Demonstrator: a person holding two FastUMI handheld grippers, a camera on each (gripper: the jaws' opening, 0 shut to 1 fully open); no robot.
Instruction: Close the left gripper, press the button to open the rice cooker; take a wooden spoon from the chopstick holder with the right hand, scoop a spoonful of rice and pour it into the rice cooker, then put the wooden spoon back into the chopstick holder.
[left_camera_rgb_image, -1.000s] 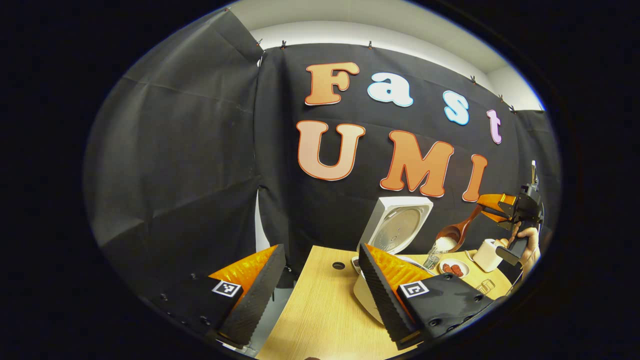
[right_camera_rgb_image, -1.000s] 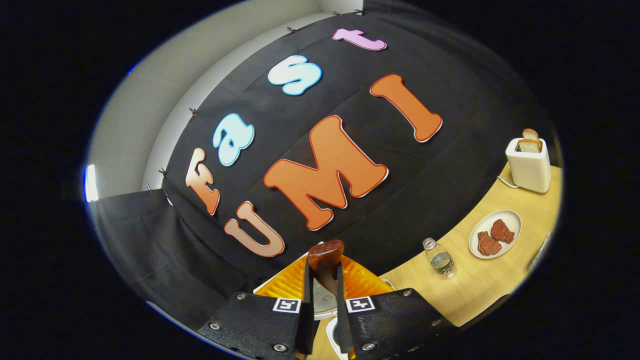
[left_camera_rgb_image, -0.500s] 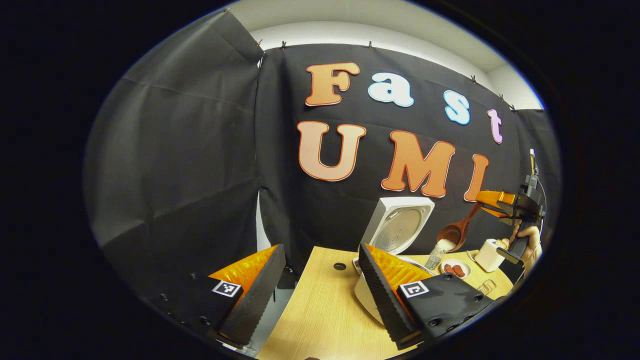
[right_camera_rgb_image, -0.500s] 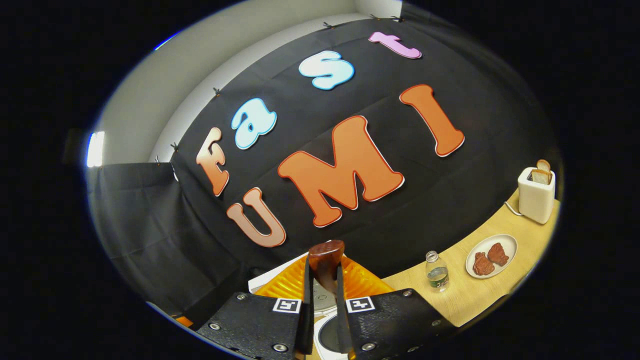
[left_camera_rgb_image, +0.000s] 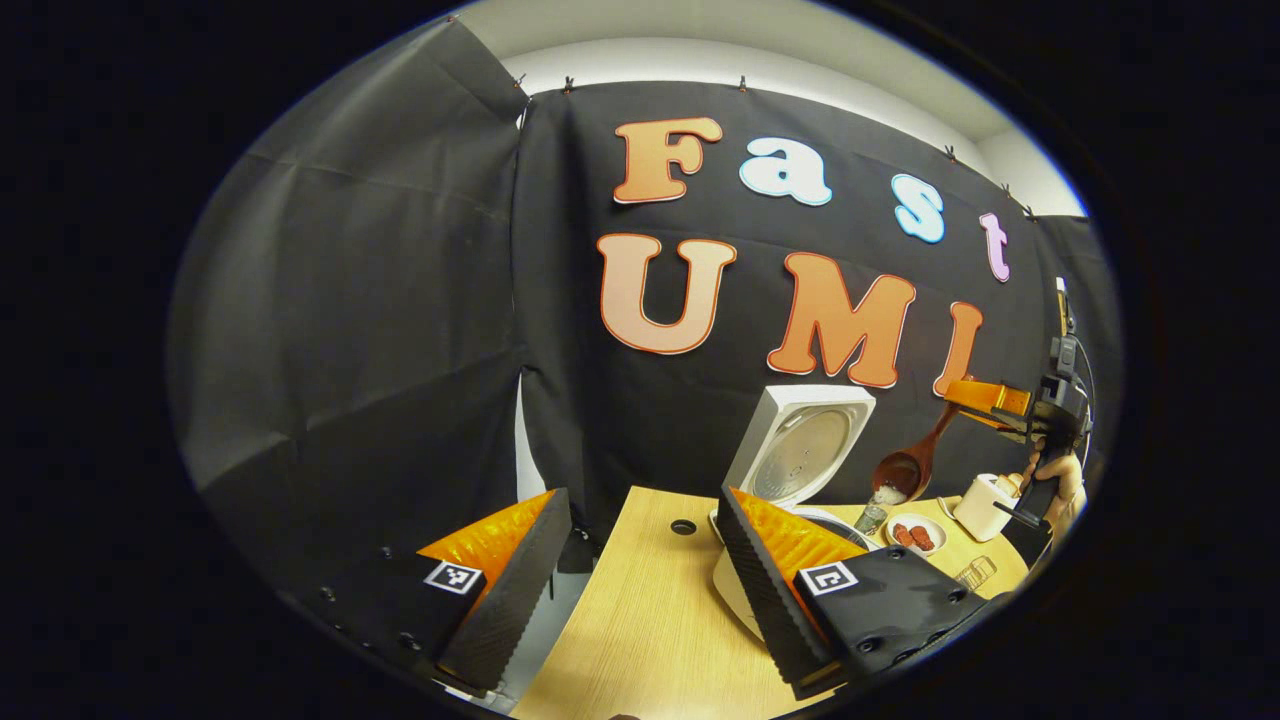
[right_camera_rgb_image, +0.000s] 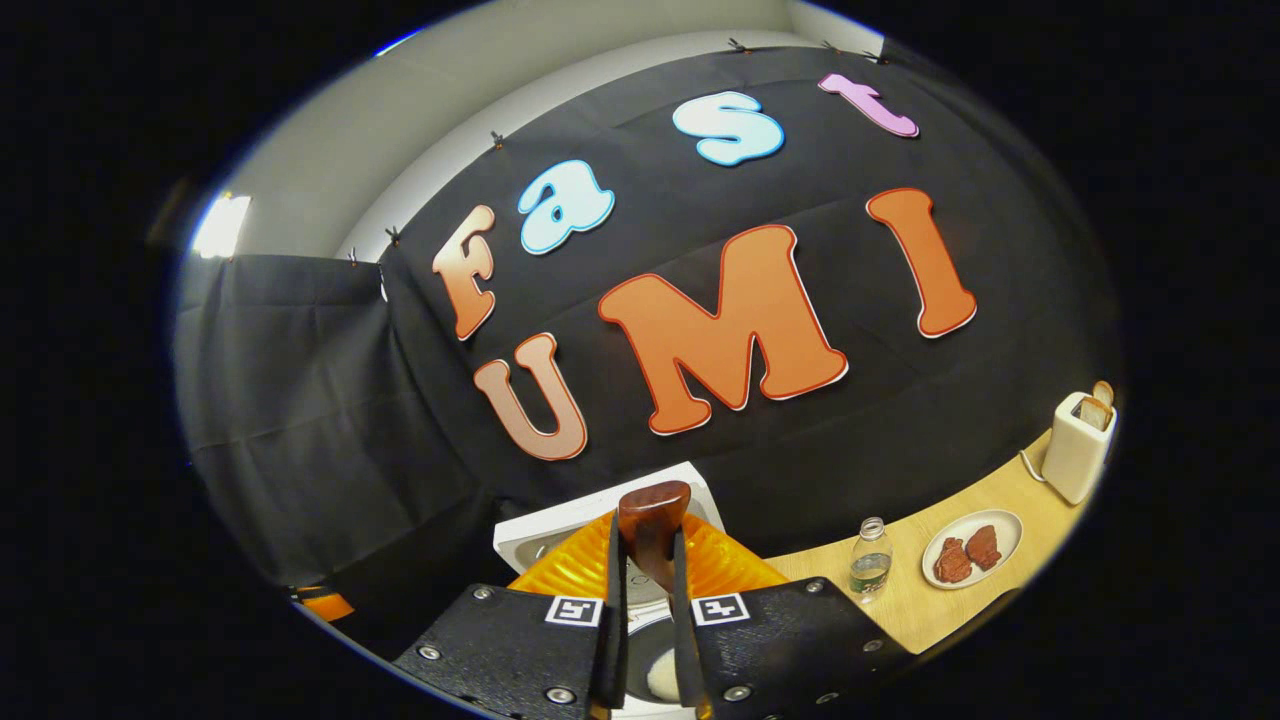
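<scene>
Wooden spoon (right_camera_rgb_image: 652, 520) is being clamped between the right gripper (right_camera_rgb_image: 648, 600) fingers; the left gripper (left_camera_rgb_image: 640, 560) is being held wide open, touching nothing.

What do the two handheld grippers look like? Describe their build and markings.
Each has a black body with visible screws and a square black-and-white marker on each finger mount. The left gripper has ridged finger faces; the right gripper looks alike. Seen afar, a cable trails above it.

Bottle (right_camera_rgb_image: 869, 560) stands between rice cooker (right_camera_rgb_image: 600, 520) and plate (right_camera_rgb_image: 972, 548).
</scene>
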